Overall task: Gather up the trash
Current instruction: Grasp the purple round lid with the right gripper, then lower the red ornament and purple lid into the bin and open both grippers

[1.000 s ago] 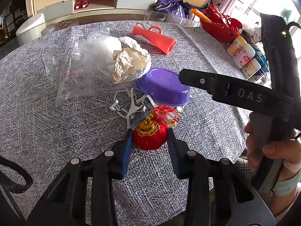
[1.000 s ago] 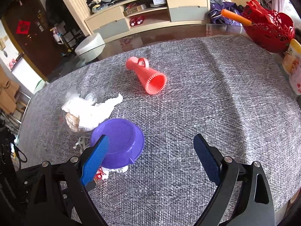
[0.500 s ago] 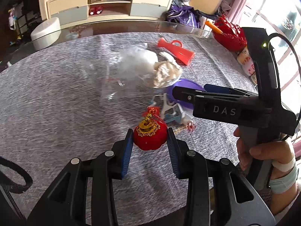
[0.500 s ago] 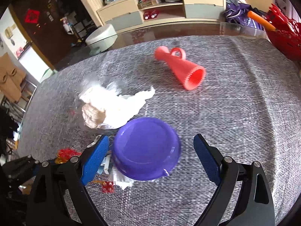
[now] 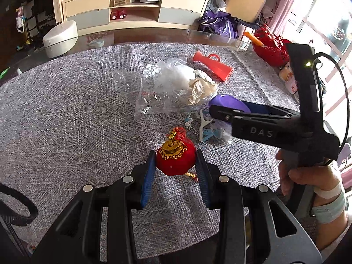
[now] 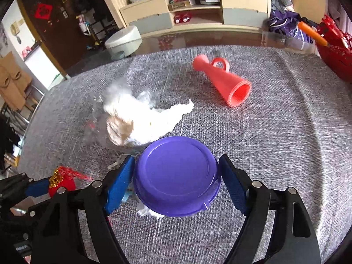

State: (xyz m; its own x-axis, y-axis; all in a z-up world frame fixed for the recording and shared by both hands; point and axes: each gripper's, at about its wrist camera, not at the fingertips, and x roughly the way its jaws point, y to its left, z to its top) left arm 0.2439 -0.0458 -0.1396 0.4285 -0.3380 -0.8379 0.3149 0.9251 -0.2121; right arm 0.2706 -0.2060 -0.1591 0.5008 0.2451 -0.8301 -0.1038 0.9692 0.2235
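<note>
On the left, the left gripper (image 5: 176,167) is clamped on a small round red fabric ornament with a gold filigree cap and red tassel (image 5: 176,159), which is pinched between both blue fingers (image 5: 148,176) above the grey woven tabletop (image 5: 66,121). Further right, a crumpled clear plastic bag (image 5: 149,94) is seen lying against a wad of white and tan crumpled paper (image 5: 200,88), with thin white plastic scraps (image 5: 203,125) just beside it. Next comes an upturned purple plastic bowl (image 6: 176,176), around which the right gripper (image 6: 177,183) is set; its jaws have just been closing with the bowl between them, and the fingers (image 6: 120,182) are judged not yet pressed on it, a narrow gap being visible on the right side. A coral ribbed plastic cone with a ring handle (image 6: 222,81) lies well apart toward the far right. The task is judged barely begun: one piece is in hand, the bag, the paper and the scraps remain on the tabletop, and no bin is shown. The left wrist view alone shows the scraps clearly and the person's hand (image 5: 308,180) on the right gripper's handle; the right wrist view alone shows the bowl's flat base and how the fingers bracket it.
</note>
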